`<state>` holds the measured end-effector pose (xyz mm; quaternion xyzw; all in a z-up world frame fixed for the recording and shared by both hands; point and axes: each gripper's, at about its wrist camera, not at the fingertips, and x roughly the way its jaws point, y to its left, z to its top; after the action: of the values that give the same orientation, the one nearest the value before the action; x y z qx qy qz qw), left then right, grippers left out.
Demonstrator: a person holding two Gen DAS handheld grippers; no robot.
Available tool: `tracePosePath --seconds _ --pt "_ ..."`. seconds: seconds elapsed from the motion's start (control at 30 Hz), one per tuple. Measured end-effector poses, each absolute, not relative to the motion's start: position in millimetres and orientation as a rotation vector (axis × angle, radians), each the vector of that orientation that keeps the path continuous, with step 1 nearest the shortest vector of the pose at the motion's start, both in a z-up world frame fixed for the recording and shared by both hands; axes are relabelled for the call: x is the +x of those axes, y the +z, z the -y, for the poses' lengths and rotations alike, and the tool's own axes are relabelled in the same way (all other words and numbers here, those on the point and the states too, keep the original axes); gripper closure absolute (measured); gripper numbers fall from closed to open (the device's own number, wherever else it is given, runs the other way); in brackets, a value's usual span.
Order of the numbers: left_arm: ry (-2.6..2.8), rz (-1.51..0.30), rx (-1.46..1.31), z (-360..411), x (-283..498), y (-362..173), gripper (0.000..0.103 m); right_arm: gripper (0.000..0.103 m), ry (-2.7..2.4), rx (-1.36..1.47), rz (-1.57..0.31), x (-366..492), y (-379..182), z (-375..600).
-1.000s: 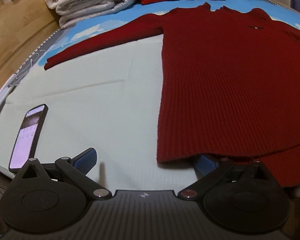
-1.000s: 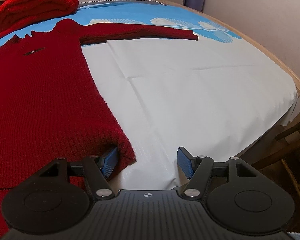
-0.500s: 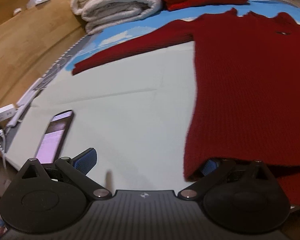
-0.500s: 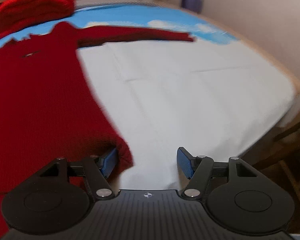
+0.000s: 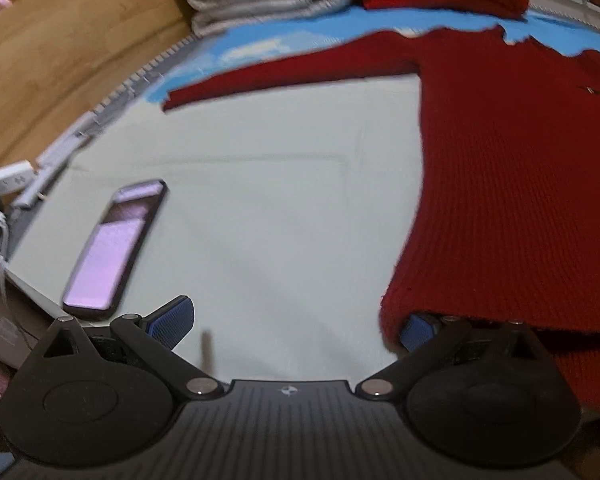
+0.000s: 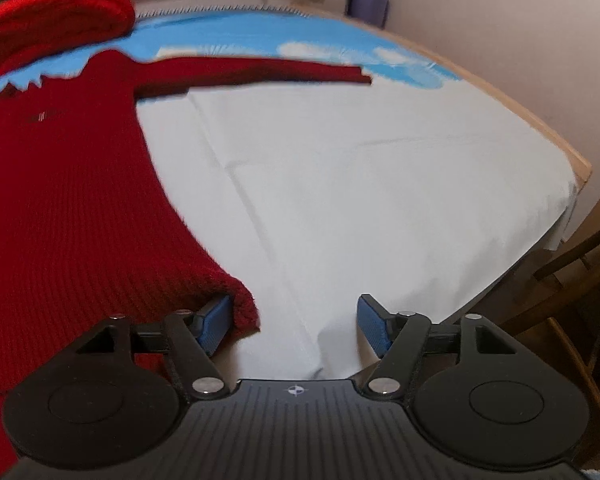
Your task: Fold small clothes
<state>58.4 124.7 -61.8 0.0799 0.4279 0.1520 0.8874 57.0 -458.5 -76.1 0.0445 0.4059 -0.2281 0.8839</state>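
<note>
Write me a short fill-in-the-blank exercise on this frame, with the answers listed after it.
1. The knit sweater spread flat on the table has the colour ____.
2. Both sleeves of the sweater lie stretched ____ to the sides.
3. The phone lying near the left gripper has its screen ____.
4. The right gripper has its jaws ____, with the sweater's bottom corner at one of them.

Missing words: red; out; lit; open
</note>
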Motion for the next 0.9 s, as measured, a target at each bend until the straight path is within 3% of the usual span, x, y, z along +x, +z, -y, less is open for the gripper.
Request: tracePosePath --seconds 0.07,0.23,0.37,0.5,0.9 --pt "0.298 -0.881 0.173 -123.9 54.9 -61.2 0.000 0.018 -0.456 0.060 -0.834 52.7 -75.3 459.0" --pt "0.279 -0.933 0.139 -127.5 39.6 -57.7 0.000 0.015 -0.508 0.233 -0.850 25.2 -65.6 479.2" --pt "0.292 -0.891 0.043 -134.2 9.1 -43.9 0.000 0.014 -0.458 0.453 -0.698 -9.4 -43.7 485.3" --pt "0.276 -0.817 0.084 -123.3 3.2 -27.4 0.000 0.013 -0.340 0.342 -0.616 0.5 -23.8 454.3" --pt "0.378 -0.727 -0.028 -115.7 121.3 23.9 0.000 0.012 -0.023 0.196 -0.664 117.9 31.9 356.0"
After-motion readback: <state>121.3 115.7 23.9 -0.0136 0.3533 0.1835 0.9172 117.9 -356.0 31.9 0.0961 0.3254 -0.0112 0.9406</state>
